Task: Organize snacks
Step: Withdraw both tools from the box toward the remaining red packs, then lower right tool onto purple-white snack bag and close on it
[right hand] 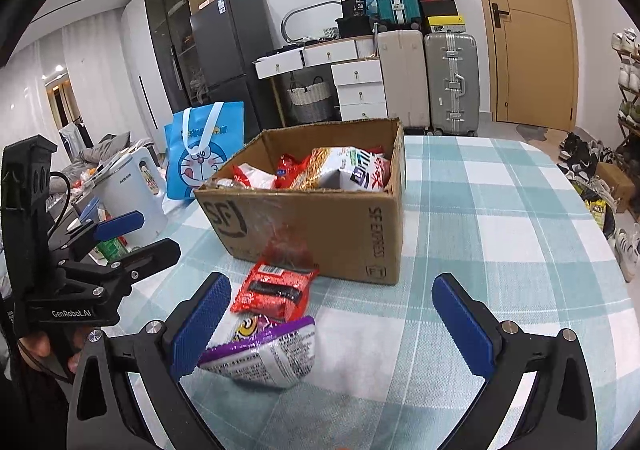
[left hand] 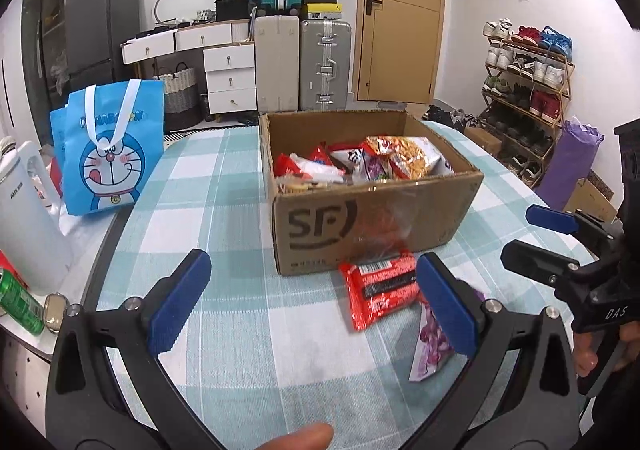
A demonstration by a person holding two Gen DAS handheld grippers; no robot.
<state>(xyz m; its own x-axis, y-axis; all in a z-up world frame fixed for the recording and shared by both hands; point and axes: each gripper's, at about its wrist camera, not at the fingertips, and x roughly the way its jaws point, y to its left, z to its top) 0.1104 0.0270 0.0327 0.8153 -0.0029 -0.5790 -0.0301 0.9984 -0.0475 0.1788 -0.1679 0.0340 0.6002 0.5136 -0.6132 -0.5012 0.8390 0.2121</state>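
Two loose snack packs on the counter (left hand: pixel 240 186), checked teal-white cloth. Red snack pack (left hand: pixel 380 290), glossy, black band across label, text too blurred to read; lies touching the front wall of the cardboard box (left hand: pixel 420 218). Purple snack pack (right hand: pixel 264 350), white back panel with fine print, unreadable, just beside the red one at its 6 o'clock, tilted.

Box printed "SF" on the front and "SF EXPRESS" on the side, open top, heaped with several red, orange and white snack bags; exact count unclear.

Left claw (left hand: pixel 312 302) spread wide, holding nothing, red pack near its right finger. Right claw (right hand: pixel 332 326) also spread, empty, purple pack against its left finger.

One blue Doraemon bag (left hand: pixel 110 146) at 10 o'clock of the box. One white kettle (left hand: pixel 28 218) and one green can (left hand: pixel 20 306) on the counter's left edge.
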